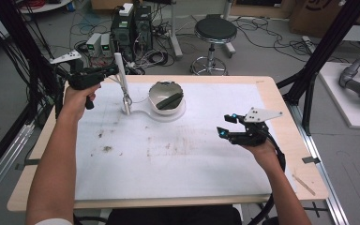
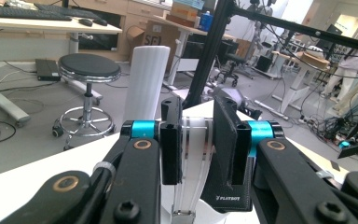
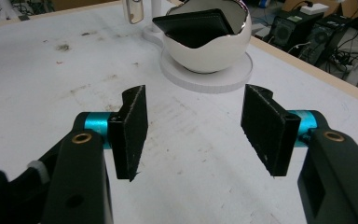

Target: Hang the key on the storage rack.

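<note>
Left gripper view showed the left tongs (image 2: 198, 140) clamped on the white post (image 2: 147, 81). Right tongs (image 3: 198, 130) hung wide before the egg-shaped bowl (image 3: 205, 46). Tugging could topple the post's stand.

Glossy white ceramic on the egg-shaped bowl (image 3: 205, 51), holding a matt black leather wallet (image 3: 193, 25). Ribbed white plastic on the upright post (image 2: 145, 84). Stained white sheet over the pale wood counter (image 1: 281, 117).

The right gripper (image 3: 193, 133) holds its two black jaws wide apart above the stained white tabletop (image 3: 51, 79), with nothing between them. Beyond them a white egg-shaped bowl with a broken-looking rim (image 3: 209, 53) sits on a round white base (image 3: 205, 77), a black leather wallet (image 3: 193, 25) resting inside.
</note>
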{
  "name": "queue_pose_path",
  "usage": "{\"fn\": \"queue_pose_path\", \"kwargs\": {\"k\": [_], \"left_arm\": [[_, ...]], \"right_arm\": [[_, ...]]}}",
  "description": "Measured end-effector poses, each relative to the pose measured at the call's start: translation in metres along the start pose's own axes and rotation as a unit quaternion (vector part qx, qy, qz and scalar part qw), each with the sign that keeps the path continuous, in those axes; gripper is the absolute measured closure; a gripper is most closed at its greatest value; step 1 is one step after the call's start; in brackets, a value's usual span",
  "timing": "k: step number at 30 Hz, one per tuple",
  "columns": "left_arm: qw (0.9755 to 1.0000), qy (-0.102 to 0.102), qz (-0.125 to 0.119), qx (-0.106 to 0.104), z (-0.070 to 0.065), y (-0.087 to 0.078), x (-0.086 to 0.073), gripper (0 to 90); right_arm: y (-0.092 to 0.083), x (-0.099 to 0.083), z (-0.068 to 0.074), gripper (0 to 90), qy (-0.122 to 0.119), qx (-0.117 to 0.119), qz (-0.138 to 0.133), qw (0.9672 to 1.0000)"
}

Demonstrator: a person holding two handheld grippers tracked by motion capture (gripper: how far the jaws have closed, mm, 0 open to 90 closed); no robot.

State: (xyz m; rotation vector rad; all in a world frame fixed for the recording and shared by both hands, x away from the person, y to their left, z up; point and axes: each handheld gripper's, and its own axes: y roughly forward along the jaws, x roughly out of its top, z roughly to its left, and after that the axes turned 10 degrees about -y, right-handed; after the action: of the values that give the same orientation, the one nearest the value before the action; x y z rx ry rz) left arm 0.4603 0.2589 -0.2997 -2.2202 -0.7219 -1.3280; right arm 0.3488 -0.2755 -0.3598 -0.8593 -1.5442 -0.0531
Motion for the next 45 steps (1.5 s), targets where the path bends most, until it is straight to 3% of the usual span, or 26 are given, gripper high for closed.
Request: {"fn": "queue_pose_path", "kwargs": {"k": [16, 21, 24, 33, 35, 39, 43, 45], "left_arm": [[0.9999, -0.011, -0.012, -0.004, 0.006, 0.002, -0.004, 71.8], [0.9999, -0.010, -0.005, 0.007, 0.007, 0.003, -0.006, 69.0], [0.9997, -0.013, -0.019, 0.012, 0.006, 0.001, -0.005, 67.1], [0.9988, 0.012, -0.042, 0.021, -0.006, -0.016, 0.002, 66.1], [0.9983, 0.024, -0.046, 0.025, -0.012, -0.021, 0.002, 65.0], [0.9972, 0.035, -0.050, 0.044, -0.021, -0.030, -0.003, 50.5], [0.9949, 0.044, -0.054, 0.072, -0.031, -0.040, -0.011, 32.2], [0.9938, 0.054, -0.047, 0.085, -0.036, -0.044, -0.017, 27.6]], "right_arm": [[-0.001, -0.001, 0.000, 42.2, 0.005, 0.004, -0.004, 1.0000], [0.000, -0.001, 0.000, 42.2, 0.004, 0.005, -0.002, 1.0000], [0.000, -0.001, 0.000, 42.2, 0.004, 0.005, -0.002, 1.0000], [-0.001, -0.001, 0.001, 42.2, 0.003, 0.005, 0.000, 1.0000], [-0.001, -0.001, 0.000, 42.1, 0.001, -0.002, 0.002, 1.0000], [-0.004, 0.000, -0.001, 38.3, 0.000, -0.025, 0.011, 0.9996], [-0.005, -0.001, -0.002, 27.1, 0.001, -0.073, 0.032, 0.9969], [-0.005, -0.003, -0.004, 23.7, 0.006, -0.092, 0.049, 0.9945]]}}
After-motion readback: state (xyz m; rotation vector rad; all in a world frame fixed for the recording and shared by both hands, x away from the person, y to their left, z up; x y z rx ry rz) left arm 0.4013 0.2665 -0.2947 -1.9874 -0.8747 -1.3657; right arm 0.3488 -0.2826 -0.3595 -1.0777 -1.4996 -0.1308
